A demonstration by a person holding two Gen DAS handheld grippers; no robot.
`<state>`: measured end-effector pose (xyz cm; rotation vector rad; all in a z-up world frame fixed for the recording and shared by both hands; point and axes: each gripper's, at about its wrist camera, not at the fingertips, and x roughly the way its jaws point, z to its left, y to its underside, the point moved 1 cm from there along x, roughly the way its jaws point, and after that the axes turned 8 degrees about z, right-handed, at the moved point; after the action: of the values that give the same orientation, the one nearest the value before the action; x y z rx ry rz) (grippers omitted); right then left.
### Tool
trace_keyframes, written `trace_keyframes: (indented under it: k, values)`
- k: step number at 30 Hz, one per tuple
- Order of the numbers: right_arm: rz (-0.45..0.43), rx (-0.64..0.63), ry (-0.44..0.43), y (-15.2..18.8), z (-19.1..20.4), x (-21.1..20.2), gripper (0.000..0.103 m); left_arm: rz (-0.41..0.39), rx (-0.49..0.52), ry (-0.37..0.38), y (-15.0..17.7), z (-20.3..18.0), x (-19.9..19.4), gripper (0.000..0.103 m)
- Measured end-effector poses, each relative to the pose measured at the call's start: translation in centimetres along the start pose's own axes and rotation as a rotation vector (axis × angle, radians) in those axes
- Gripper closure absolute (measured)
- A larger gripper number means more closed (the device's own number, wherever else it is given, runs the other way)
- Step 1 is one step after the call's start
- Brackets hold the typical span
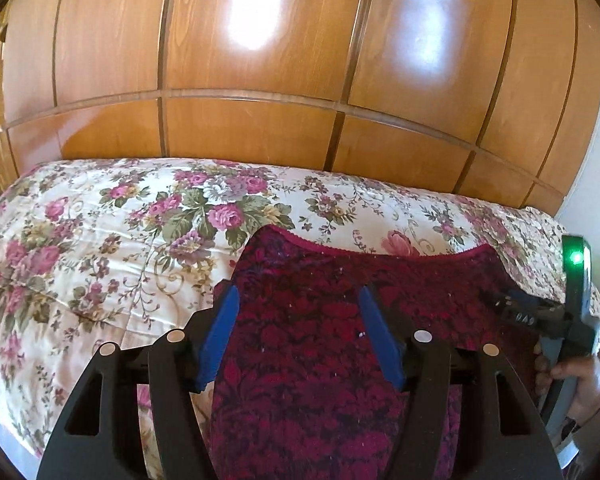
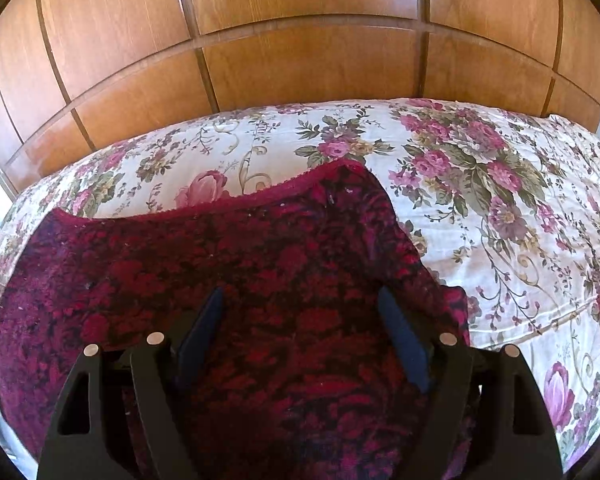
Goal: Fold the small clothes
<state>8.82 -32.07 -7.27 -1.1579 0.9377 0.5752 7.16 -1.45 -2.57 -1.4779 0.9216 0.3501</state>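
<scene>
Faced a glossy wooden wardrobe (image 1: 260, 128) with grooved panels across the whole background of both wrist views, with two bright patches of reflected light on its doors in the left view.

Looked down on a bed under a cream floral bedspread (image 1: 80, 240), printed with pink roses and green leaves, reaching right up to the foot of the wardrobe.

Found the dark red floral garment (image 2: 220, 260) spread on the bedspread at the near edge of the bed, fuzzy in texture, lying mostly flat, with a scalloped crimson trim along its far edge. Saw that far edge dip in the middle and rise to a corner at either end. Noted a slight fold on the garment's right side in the right view.

Kept the left tongs (image 1: 298, 294) released above the garment, blue pads (image 1: 224, 332) well apart, with only cloth showing below the gap and nothing pinched.

Held the right tongs (image 2: 300, 292) released too, dark pads (image 2: 400, 336) spread wide over the middle of the garment, clamping nothing.

Caught a hand (image 1: 580, 376) at the right edge of the left view, wrapped around a grey handle.

Spotted a small green light (image 1: 576, 258) glowing above that hand.
</scene>
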Motion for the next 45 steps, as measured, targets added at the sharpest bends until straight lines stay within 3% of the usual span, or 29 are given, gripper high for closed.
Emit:
trace_keyframes:
  k: [11, 17, 23, 31, 39, 45]
  values:
    - [-0.062, 0.037, 0.02, 2.2, -3.6, -5.8, 0.02, 0.009, 0.032, 0.002, 1.2, -1.4, -0.4, 0.041]
    - [-0.007, 0.093, 0.055, 4.4, -6.2, -4.7, 0.02, 0.035, 0.066, 0.012, 1.8, -3.0, 0.4, 0.041]
    - [0.01, 0.167, -0.01, 5.6, -8.4, -2.6, 0.016, 0.085, 0.089, 0.003, 2.7, -4.1, 2.1, 0.041]
    - [0.072, 0.275, -0.237, 6.3, -11.2, -1.7, 0.007, 0.113, 0.092, 0.049, 3.2, -5.6, 2.7, 0.041]
    - [0.185, 0.261, -0.48, 10.0, -11.6, -2.6, 0.004, 0.173, 0.097, 0.146, 4.4, -7.7, 3.9, 0.041]
    - [0.167, 0.315, -0.585, 11.7, -11.5, -2.9, 0.004, 0.193, 0.092, 0.152, 5.2, -7.5, 5.6, 0.04]
